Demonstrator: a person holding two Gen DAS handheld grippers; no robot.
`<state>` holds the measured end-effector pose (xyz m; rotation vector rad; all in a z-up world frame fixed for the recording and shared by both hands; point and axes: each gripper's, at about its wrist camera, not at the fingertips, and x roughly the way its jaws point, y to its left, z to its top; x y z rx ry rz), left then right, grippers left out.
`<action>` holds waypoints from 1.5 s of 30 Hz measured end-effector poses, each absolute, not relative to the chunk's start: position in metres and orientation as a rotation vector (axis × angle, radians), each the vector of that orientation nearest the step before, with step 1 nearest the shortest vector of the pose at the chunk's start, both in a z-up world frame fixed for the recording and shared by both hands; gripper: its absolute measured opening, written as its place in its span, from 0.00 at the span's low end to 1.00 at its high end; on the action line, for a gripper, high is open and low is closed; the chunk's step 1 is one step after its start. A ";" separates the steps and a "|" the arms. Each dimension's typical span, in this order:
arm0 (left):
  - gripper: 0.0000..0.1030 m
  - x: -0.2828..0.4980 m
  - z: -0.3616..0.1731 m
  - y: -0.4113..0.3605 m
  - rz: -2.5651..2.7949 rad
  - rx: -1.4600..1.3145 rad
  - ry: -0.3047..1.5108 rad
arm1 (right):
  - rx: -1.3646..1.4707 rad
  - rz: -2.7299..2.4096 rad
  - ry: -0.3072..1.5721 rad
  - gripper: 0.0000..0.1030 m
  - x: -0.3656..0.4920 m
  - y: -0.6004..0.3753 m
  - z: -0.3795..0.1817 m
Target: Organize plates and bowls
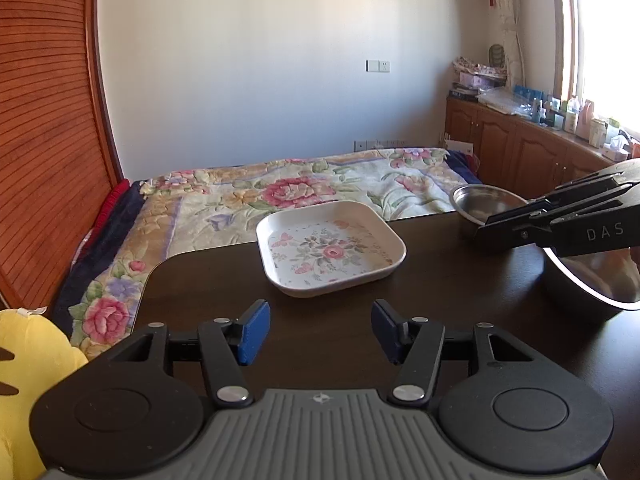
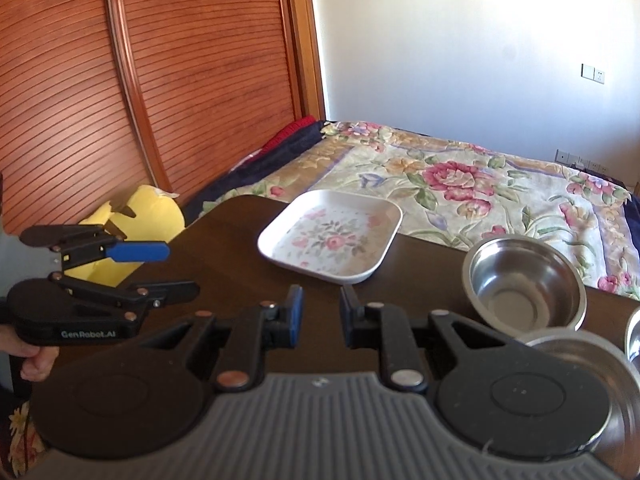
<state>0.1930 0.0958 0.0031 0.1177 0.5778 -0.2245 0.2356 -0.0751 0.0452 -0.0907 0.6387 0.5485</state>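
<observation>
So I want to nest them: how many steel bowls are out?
3 that I can see: one bowl right of the floral plate, a second bowl nearer, beneath the right claw, and the rim of a third bowl at the frame edge; more may be hidden.

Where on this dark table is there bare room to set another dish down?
Bare dark table lies left of the white square floral plate, up to the rounded corner, and in the near strip before it. The right end is crowded: small steel bowl and larger steel bowls close together.

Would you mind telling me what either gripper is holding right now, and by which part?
Nothing is held: the left gripper and the right gripper both show empty gaps between their pads.
</observation>
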 end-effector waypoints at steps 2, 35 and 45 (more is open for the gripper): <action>0.61 0.203 0.002 0.096 -0.224 0.124 0.583 | -0.092 0.545 0.649 0.24 0.244 -0.072 0.045; 0.37 0.319 -0.030 0.118 -0.226 0.049 0.671 | -0.003 0.445 0.903 0.29 0.371 -0.058 -0.004; 0.28 0.333 -0.039 0.117 -0.219 0.035 0.708 | -0.015 0.449 0.923 0.24 0.377 -0.055 -0.007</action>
